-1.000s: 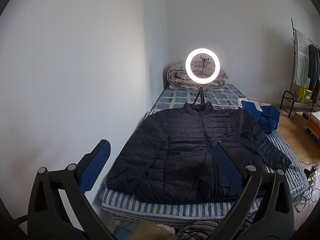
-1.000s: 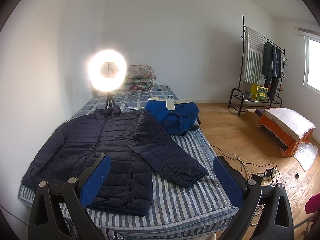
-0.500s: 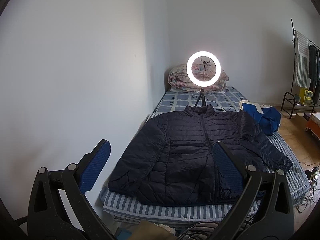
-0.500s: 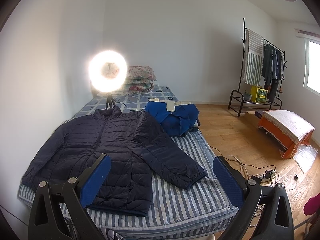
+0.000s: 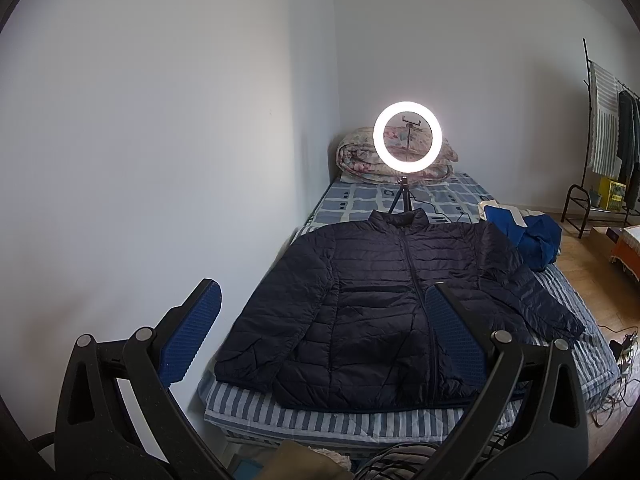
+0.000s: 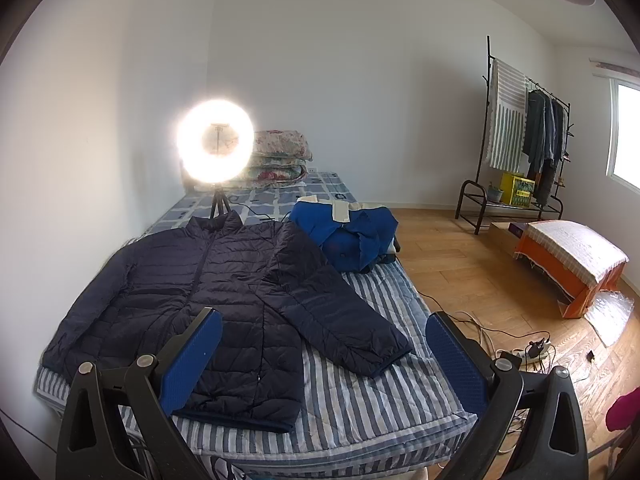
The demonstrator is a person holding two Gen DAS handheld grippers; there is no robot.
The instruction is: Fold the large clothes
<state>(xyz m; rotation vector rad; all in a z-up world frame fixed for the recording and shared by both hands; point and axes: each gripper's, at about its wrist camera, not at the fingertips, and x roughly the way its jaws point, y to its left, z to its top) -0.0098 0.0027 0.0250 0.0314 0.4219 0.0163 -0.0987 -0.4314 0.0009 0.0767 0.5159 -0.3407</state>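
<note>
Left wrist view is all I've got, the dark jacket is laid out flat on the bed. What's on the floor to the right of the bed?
Observer: A tangle of cables running to a power strip on the wood floor.
Operator: Anything further right that I'm missing?
Observer: A window on the right-hand wall, past the clothes rack.
Operator: Is the right gripper holding anything?
Observer: No, the right gripper is open and empty, above the foot of the bed, with the jacket sleeve cuff lying between its fingers in view.
</note>
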